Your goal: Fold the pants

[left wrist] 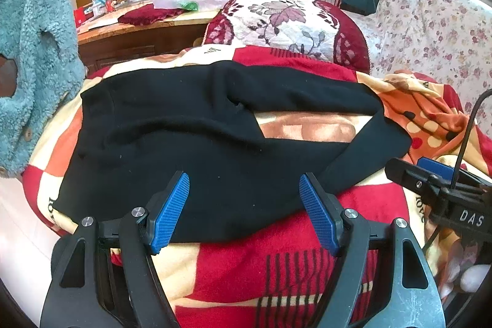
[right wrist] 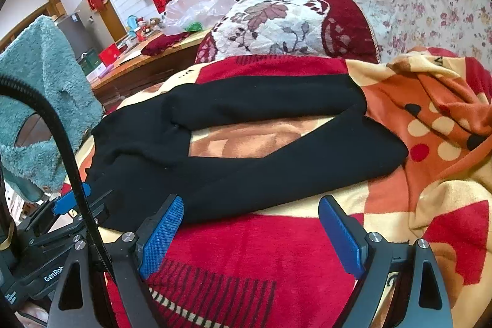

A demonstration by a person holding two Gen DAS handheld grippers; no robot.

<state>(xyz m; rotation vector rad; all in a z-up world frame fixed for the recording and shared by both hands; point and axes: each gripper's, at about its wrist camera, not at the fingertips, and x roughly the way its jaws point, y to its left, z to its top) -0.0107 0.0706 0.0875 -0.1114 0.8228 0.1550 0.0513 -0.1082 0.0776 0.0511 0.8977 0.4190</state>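
1. Fluffy teal fleece garment [left wrist: 33, 57], at nine o'clock in my left wrist view, hanging clear of the work. No action; I keep the cable and the pants away from it.
2. Left gripper, black frame with blue ribbed pads [left wrist: 244, 211], at six o'clock. Released, jaws spread wide, nothing between them. It sits over the near edge of the seat and waist section.
3. Black soft-knit pants [left wrist: 196, 137], centre of view, lying flat on the red, cream and orange patterned fleece blanket [left wrist: 264, 272]. Waist toward nine o'clock, two legs running toward three o'clock, splayed in a V with blanket showing between them. Not yet folded, by my judgement.
4. Right gripper, same black and blue build [right wrist: 250, 229], at six o'clock in the right wrist view. Released, empty, just short of the near leg's edge.
5. Near leg cuff [right wrist: 378, 152], at three o'clock. Handling note: I would pinch the near edge at two places, by the waist and along the leg, lift both together, and lay that leg onto the far one, edges matched.
6. Caution: the knit looks limp; I should take only the near leg's cloth and leave the blanket behind.
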